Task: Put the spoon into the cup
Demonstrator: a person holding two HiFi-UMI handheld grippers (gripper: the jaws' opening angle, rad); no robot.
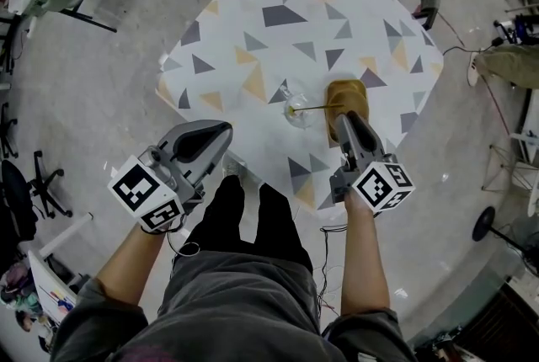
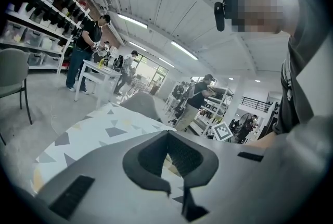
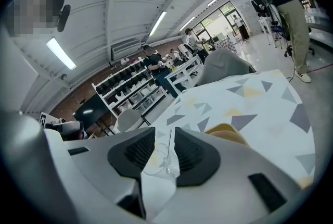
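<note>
The spoon (image 1: pixel 324 107) is seen resting in the clear cup (image 1: pixel 296 110), which stands on the patterned worktop (image 1: pixel 278 40) near its front edge. In the head view the bowl end is sunk in the cup. The thin handle is leaned over the rim, and its long axis is laid almost level across the picture. The handle is pointed to the right, toward an ochre item (image 1: pixel 347 103) set just beside the cup.

The right hand-held gripper (image 1: pixel 345 120) is held just behind the handle's free end and is aimed forward and slightly down over the ochre item. In the right gripper view its jaws (image 3: pixel 165 132) are spread. The handle (image 3: pixel 169 147) is seen as a thin, near-upright line in the gap between the pads, with the cup (image 3: pixel 153 160) behind it. Neither pad is pressed on the handle, and contact with the spoon cannot be made out.

The left hand-held gripper (image 1: pixel 221 131) is held off the near-left edge of the worktop, well apart from cup and spoon. In the left gripper view its jaw tips (image 2: pixel 167 133) are brought together, with nothing pinched between them; only the worktop is seen beyond.
</note>
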